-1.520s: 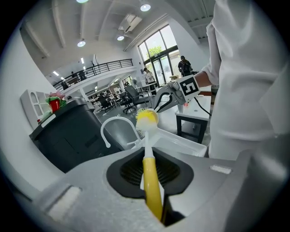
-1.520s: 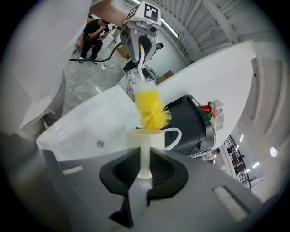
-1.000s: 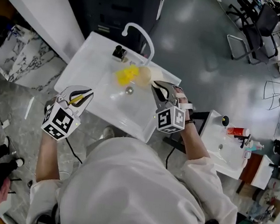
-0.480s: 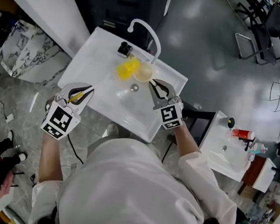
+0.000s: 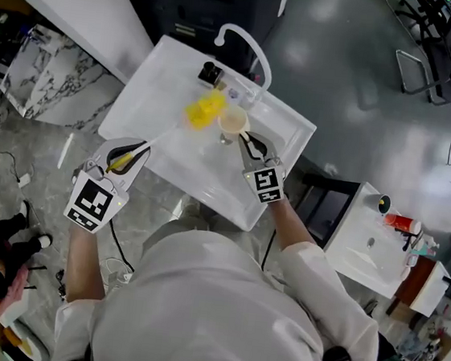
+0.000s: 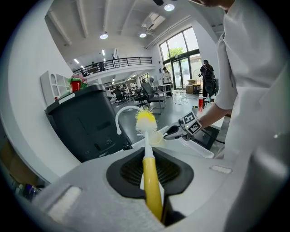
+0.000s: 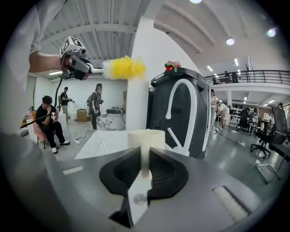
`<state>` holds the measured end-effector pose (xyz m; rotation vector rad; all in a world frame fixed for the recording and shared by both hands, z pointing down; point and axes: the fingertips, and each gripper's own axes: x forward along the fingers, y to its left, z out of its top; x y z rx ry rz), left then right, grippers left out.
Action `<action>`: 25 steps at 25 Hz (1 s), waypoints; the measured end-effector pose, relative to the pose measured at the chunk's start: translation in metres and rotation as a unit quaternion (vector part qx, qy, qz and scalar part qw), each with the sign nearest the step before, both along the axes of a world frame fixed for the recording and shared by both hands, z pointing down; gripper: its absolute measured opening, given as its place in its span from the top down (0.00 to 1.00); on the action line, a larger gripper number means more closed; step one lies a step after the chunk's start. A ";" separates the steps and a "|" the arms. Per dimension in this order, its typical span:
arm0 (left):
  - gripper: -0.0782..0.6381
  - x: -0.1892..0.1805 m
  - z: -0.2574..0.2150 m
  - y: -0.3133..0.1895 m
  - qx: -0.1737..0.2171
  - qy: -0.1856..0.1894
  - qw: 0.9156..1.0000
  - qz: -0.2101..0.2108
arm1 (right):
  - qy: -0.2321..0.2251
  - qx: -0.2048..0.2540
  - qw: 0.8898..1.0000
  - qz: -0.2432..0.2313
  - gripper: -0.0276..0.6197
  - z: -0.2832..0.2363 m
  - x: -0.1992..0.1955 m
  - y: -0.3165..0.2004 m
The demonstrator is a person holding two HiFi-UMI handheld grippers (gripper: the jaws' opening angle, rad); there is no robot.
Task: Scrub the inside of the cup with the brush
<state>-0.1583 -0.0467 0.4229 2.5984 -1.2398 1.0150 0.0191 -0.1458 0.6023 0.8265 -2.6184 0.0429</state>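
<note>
Jaws of the left gripper point(image 5: 134, 154) are closed tight on the yellow handle of the brush point(image 6: 152, 181), which runs straight out ahead of them. Those of the right gripper point(image 5: 252, 144) are nearly closed, pinching a thin pale part of the cup point(image 7: 146, 138), probably its handle, though I cannot tell for sure.

The cup sits upright over the far side of the sink point(image 5: 156, 79), close to the tap point(image 5: 245, 44), with its mouth up. The bristles point(image 5: 205, 109) hang just beside the cup on its left, above the rim and not yet inside.

The step in hand seems to be bringing the brush into the cup. To do it well:

- Keep the cup steady and low over the sink, so any drips fall in it.
- Tip the brush so its head points down into the mouth, and centre it before lowering, since the bristles look about as wide as the opening.
- Go in gently: the thin grip on the cup could let it twist if the brush pushes sideways.
- Once inside, rotate and pump the brush against the wall and the bottom.
</note>
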 end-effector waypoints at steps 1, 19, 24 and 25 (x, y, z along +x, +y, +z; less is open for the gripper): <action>0.84 -0.001 0.002 -0.001 -0.002 0.001 1.000 -0.002 | 0.000 -0.005 1.000 0.001 0.89 0.008 -0.002 -0.001; 0.83 -0.016 0.038 -0.013 -0.039 0.015 0.999 -0.023 | 0.031 -0.094 0.995 0.026 0.89 0.140 -0.018 -0.020; 0.83 -0.026 0.047 -0.012 -0.051 0.014 0.998 -0.028 | 0.045 -0.117 0.992 0.035 0.89 0.173 -0.022 -0.022; 0.83 -0.028 0.050 -0.012 -0.054 0.014 0.998 -0.028 | 0.048 -0.120 0.991 0.037 0.89 0.179 -0.022 -0.023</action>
